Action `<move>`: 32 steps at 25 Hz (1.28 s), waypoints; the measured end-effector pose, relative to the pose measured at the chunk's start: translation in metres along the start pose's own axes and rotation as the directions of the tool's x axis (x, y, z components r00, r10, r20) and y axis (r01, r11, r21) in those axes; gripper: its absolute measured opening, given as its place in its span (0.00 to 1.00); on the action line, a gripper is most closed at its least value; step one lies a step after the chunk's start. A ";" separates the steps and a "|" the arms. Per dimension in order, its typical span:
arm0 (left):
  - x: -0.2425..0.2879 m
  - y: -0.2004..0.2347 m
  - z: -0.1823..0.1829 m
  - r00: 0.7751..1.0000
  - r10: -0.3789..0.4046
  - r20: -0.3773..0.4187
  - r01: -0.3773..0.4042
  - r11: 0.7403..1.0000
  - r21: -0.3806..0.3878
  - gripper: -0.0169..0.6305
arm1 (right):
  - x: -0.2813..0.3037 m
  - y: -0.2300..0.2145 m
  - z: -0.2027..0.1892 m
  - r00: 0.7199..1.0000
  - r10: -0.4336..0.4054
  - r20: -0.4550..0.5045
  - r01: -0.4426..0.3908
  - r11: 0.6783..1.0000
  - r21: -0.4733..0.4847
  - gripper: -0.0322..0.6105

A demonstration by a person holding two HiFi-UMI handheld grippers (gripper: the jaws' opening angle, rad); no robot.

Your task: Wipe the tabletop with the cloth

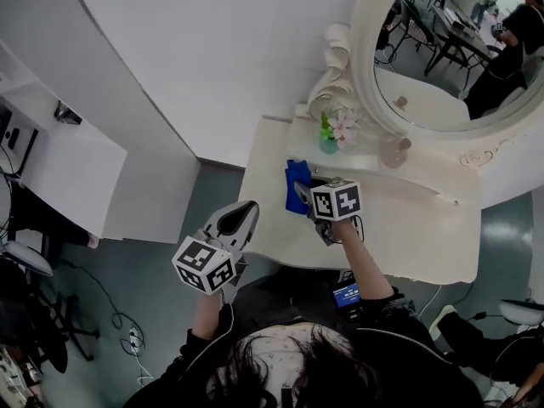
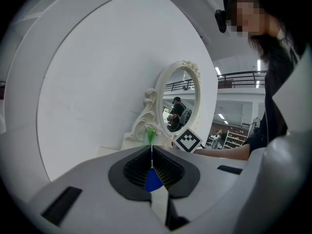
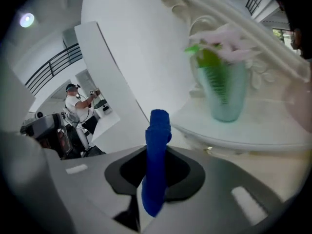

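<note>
Looking down in the head view, the right gripper [image 1: 304, 198] is clamped on a blue cloth [image 1: 296, 181] at the left end of the white desk [image 1: 408, 228]. The cloth hangs bunched at the jaw tips, just in front of a green vase [image 1: 329, 141] with pale flowers that stands below an ornate mirror [image 1: 450, 58]. The left gripper [image 1: 246, 211] hovers off the desk's near left corner, well clear of the cloth.

Its own view shows the left gripper [image 2: 151, 152] clenched with nothing held. The jaws meet, and only a sliver of blue and green shows through the slit between them.

From the right gripper view, the right gripper [image 3: 157, 152] pinches the cloth [image 3: 158, 126] near one edge, so a folded roll stands up past the jaws. The vase [image 3: 224, 94] is close by on a raised ledge of the desk [image 3: 258, 138].

I judge the cloth soft, light and limp. It should drape and drag flat under pressure, yet a pinch near an edge leaves little of it under the gripper. Taking a fuller bunch near the middle would probably spread it better for wiping. The vase looks fragile and easy to tip.
</note>
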State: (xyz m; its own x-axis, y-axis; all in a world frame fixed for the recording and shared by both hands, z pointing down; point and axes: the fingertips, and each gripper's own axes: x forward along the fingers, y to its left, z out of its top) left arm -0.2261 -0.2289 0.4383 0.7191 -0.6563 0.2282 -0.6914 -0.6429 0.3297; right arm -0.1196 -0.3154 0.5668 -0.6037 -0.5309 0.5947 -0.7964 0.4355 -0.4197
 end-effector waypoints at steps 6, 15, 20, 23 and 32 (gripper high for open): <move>-0.039 0.037 -0.008 0.993 0.114 0.018 -0.113 0.993 -0.035 0.01 | 0.084 0.061 -0.003 0.992 0.080 -0.100 -0.086 0.995 -0.053 0.17; -0.072 0.065 -0.017 0.979 0.203 0.019 -0.201 0.977 -0.069 0.01 | 0.141 0.052 -0.041 0.970 -0.001 -0.243 -0.022 0.996 -0.092 0.17; -0.060 0.060 -0.017 0.986 0.164 0.006 -0.163 0.983 -0.078 0.01 | 0.122 0.020 -0.052 0.966 -0.051 -0.252 0.037 0.997 -0.061 0.17; -0.039 0.052 -0.018 0.993 0.115 -0.003 -0.115 0.991 -0.067 0.01 | 0.109 0.000 -0.055 0.969 -0.074 -0.236 0.067 0.997 -0.039 0.17; 0.023 0.001 -0.011 0.999 -0.018 -0.029 0.018 1.000 -0.021 0.01 | 0.044 -0.073 -0.065 0.964 -0.171 -0.206 0.172 0.985 -0.010 0.17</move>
State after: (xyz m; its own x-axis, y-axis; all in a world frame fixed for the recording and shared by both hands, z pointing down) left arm -0.2099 -0.2401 0.4544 0.7333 -0.6328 0.2488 -0.6771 -0.6459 0.3527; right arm -0.0857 -0.3230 0.6677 -0.4384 -0.4362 0.7858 -0.8880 0.3451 -0.3039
